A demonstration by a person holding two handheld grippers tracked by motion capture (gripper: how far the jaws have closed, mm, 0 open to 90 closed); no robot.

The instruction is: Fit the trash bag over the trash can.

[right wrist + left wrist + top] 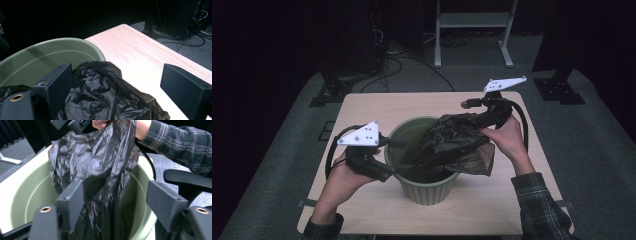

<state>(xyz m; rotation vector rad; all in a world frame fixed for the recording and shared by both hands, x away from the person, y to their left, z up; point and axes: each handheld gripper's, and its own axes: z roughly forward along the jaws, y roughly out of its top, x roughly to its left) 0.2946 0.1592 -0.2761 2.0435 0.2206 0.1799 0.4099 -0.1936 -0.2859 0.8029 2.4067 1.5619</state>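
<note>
The left gripper (pixel 394 157) sits at the left rim of the green bin (pixel 422 192), its fingers (pixel 71 205) apart with the black plastic bag (pixel 457 142) hanging between them, not clamped. The bin stands in the middle of the counter (pixel 372 107). The bag drapes over the bin's right rim, partly inside. To the right, the right gripper (pixel 484 112) holds its fingers (pixel 58 82) wide apart above the bag.
</note>
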